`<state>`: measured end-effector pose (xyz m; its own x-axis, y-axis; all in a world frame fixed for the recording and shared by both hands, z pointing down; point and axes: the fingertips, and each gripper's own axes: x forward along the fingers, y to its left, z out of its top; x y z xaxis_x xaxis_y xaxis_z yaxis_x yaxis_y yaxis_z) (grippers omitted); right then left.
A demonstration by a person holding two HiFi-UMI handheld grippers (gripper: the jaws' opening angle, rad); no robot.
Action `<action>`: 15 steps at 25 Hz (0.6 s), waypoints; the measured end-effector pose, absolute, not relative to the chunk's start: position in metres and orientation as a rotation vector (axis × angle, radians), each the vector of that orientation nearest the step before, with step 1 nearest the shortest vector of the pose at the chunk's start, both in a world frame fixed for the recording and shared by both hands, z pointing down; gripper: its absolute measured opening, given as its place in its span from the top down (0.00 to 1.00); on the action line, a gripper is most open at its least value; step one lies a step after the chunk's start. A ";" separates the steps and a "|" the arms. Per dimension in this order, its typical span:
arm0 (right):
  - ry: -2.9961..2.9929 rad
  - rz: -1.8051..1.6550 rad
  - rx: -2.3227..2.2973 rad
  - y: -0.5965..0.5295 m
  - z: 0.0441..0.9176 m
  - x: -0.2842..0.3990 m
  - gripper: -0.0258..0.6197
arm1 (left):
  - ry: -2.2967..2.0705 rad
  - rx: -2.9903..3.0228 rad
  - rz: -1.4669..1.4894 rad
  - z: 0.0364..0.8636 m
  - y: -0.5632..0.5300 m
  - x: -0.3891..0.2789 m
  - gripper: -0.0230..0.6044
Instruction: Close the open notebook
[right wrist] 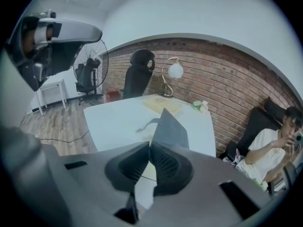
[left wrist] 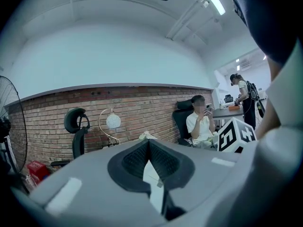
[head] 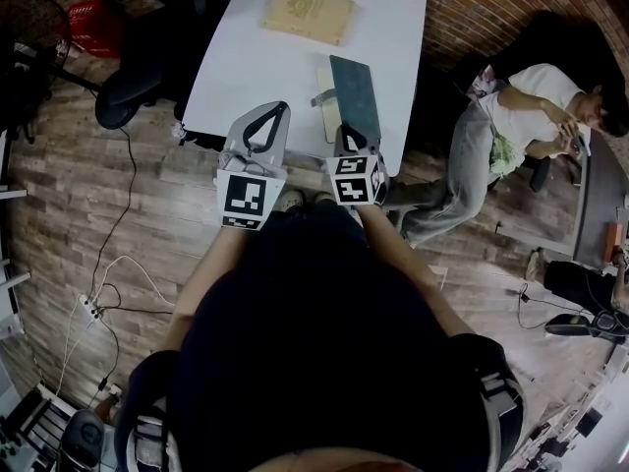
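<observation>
Head view: notebook [head: 352, 94] half-open, dark cover aslant above cream page.

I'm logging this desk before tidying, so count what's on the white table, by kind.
Open notebook: 1
Closed tan book: 1
Lamp: 1
Green-and-white bunch: 1
Total: 4

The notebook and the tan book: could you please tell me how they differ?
The notebook is open, its dark cover raised; the tan book is closed and flat. The notebook lies at the near edge, its cover pinched by the right gripper; the tan book sits at the far end, untouched. Both rest on the white table.
</observation>
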<state>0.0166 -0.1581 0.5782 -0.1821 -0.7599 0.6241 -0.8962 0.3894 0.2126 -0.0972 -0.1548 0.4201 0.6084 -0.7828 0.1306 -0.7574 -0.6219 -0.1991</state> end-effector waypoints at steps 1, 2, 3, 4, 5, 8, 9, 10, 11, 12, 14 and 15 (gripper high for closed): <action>-1.985 0.262 1.411 -0.158 0.580 0.016 0.93 | 1.305 -2.704 -0.312 0.421 -0.155 -0.098 0.97; -1.984 0.261 1.406 -0.158 0.582 0.015 0.93 | 1.309 -2.703 -0.313 0.421 -0.155 -0.099 0.97; -1.983 0.262 1.401 -0.159 0.583 0.014 0.93 | 1.312 -2.702 -0.313 0.421 -0.155 -0.100 0.97; -1.982 0.263 1.396 -0.159 0.585 0.013 0.93 | 1.316 -2.701 -0.314 0.422 -0.155 -0.101 0.97; -1.981 0.264 1.392 -0.159 0.587 0.012 0.93 | 1.319 -2.700 -0.316 0.422 -0.155 -0.102 0.97; -1.979 0.268 1.376 -0.159 0.591 0.009 0.93 | 1.329 -2.697 -0.323 0.422 -0.155 -0.104 0.97; -1.978 0.268 1.370 -0.159 0.592 0.008 0.93 | 1.332 -2.696 -0.325 0.422 -0.155 -0.105 0.97; -1.977 0.268 1.364 -0.159 0.594 0.007 0.93 | 1.335 -2.694 -0.327 0.422 -0.155 -0.106 0.97; -1.976 0.270 1.357 -0.158 0.595 0.006 0.93 | 1.338 -2.692 -0.329 0.422 -0.155 -0.107 0.97; -1.975 0.273 1.351 -0.158 0.597 0.005 0.93 | 1.341 -2.691 -0.330 0.422 -0.155 -0.108 0.97; -1.974 0.275 1.338 -0.157 0.600 0.002 0.93 | 1.347 -2.689 -0.331 0.422 -0.154 -0.110 0.97; -1.972 0.276 1.331 -0.156 0.601 0.001 0.93 | 1.351 -2.688 -0.332 0.421 -0.153 -0.111 0.97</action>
